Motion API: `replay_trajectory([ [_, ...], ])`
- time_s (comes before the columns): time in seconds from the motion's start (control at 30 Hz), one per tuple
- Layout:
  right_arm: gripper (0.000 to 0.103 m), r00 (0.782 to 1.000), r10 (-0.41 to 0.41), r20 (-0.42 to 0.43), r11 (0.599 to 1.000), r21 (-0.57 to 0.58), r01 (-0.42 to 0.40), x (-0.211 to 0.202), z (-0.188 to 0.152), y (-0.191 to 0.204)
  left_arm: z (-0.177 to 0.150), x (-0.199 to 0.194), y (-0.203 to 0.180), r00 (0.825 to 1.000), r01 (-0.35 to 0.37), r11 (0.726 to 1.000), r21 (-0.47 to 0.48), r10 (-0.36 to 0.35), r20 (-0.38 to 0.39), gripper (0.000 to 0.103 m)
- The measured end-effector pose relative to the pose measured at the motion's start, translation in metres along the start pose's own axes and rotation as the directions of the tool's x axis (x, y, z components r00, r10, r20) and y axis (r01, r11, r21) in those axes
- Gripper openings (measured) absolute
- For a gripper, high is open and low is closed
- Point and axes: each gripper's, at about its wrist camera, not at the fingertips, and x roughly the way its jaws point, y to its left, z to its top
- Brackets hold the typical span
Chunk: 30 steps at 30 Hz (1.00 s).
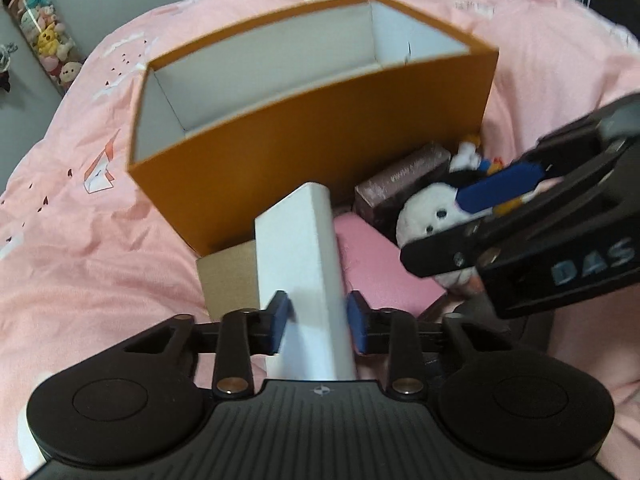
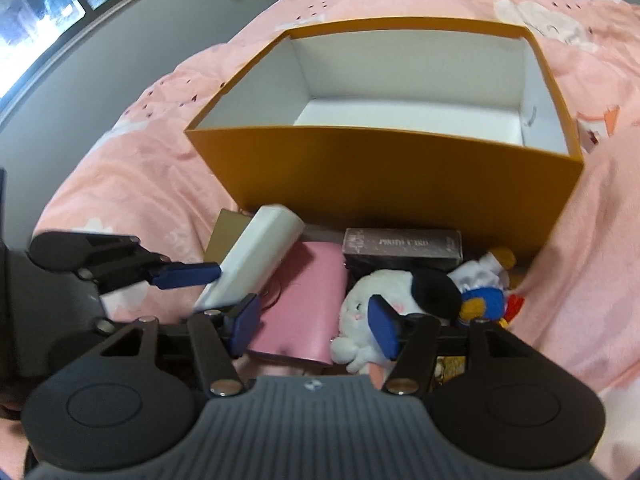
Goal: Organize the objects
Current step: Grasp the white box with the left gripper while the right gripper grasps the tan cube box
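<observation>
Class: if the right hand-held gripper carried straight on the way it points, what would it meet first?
Probably the white plush toy and pink case lying between its open pads, well before the orange box; depth is uncertain.

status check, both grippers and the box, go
Left gripper clamped on white box. Right gripper open over white plush. Orange box empty, path clear.

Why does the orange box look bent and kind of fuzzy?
Left wrist view: the fisheye lens bows the orange box's straight edges, and blur smears its rim. Right wrist view: the box curves too but looks sharper; bright window light glares at the top left corner.
</observation>
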Motion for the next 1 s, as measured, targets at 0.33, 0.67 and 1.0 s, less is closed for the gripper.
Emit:
replay_trajectory([
  [0.33,0.023,0.992,0.069,-0.105,0.993,-0.089,-0.078,0.035,0.019,0.020,-0.009,-0.018,0.057,0.999,0.013,0.984,-0.176,-0.008,0.033,0.025],
  [0.67,0.017,0.980,0.133,-0.148,0.986,-0.078,-0.145,0.066,0.028,0.035,-0.016,-0.008,0.097,0.999,0.032,0.929,-0.368,-0.034,0.001,0.049],
  [1.0,0.030,0.981,0.115,-0.154,0.975,-0.174,-0.142,0.077,0.040,0.044,-0.022,0.009,0.106,0.992,0.096,0.880,-0.466,-0.125,-0.031,0.037],
])
